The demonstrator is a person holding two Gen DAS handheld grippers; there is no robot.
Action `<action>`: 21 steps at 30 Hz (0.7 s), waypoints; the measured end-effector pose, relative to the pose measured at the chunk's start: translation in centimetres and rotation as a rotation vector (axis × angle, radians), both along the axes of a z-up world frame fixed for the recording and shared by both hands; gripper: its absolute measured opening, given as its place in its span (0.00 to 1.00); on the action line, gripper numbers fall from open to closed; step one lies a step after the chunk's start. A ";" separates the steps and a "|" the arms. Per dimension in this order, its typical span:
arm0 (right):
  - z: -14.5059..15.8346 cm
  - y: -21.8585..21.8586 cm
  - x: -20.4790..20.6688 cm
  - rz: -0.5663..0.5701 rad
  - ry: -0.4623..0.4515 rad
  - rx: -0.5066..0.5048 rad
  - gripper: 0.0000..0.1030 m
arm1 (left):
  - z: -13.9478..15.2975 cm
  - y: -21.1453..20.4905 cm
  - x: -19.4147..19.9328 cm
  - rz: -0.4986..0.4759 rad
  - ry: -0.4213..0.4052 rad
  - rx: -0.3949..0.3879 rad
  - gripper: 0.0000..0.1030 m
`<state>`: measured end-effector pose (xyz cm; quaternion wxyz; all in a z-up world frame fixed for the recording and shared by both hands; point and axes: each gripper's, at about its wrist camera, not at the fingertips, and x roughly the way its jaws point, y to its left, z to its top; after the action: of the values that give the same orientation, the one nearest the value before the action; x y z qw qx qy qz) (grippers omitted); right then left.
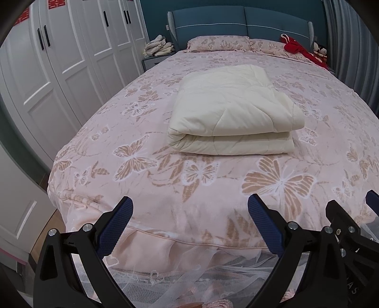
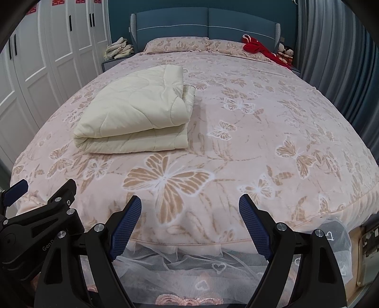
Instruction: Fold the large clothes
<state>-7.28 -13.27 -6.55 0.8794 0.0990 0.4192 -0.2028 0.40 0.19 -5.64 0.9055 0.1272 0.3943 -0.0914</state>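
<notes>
Left wrist: both grippers' jaws wide apart, empty, above bedspread (image 1: 189,213).

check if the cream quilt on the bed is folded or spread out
Folded: the cream quilt lies as a compact stack, with doubled layers showing along its near edge.

A folded quilt (image 1: 233,111) lies on the bed (image 1: 146,147), about midway along it and toward the wardrobe side. Behind it, at the head of the bed, 2 pillows (image 1: 219,43) sit side by side against the headboard (image 1: 241,22). A garment (image 1: 297,48) lies over the right pillow, with 2 dolls (image 1: 319,51) just beyond it. Left of the headboard, a bedside table (image 1: 155,60) bears a heap of clothes (image 1: 158,46). A wardrobe (image 1: 66,52) runs along the bed's left; a curtain (image 2: 336,59) hangs on its right. Both grippers, the left (image 1: 189,225) and right (image 2: 190,225), hang above the foot edge, side by side.
</notes>
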 end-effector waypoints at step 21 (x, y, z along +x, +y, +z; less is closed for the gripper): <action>0.2 0.2 0.0 -0.002 -0.001 0.000 0.80 | -0.2 0.4 0.1 -0.004 0.010 -0.016 0.91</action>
<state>-7.32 -13.11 -6.38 0.8794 0.0994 0.4188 -0.2036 0.52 0.60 -5.85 0.9044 0.1203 0.3976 -0.0972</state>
